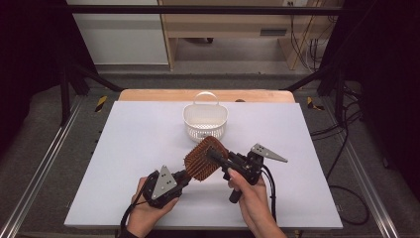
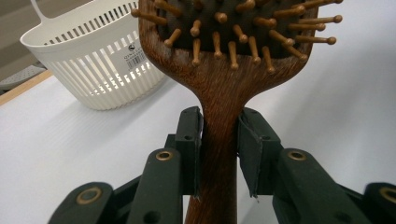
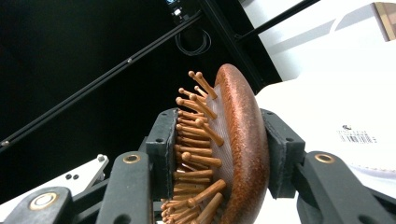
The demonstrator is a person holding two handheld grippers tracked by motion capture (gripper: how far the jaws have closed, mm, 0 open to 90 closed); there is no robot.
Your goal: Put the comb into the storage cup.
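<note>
While left hand-held gripper (image 2: 219, 154) clamps hairbrush (image 1: 204, 158) handle, right hand-held gripper (image 3: 219, 154) grasps its head, steadying handover near basket (image 1: 205, 120).

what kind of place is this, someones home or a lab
Most likely a lab or recording workspace, not a home. A white table sits inside a black metal frame, loose cables trail over the grey floor, and a white basket and wooden hairbrush are laid out like props.
</note>
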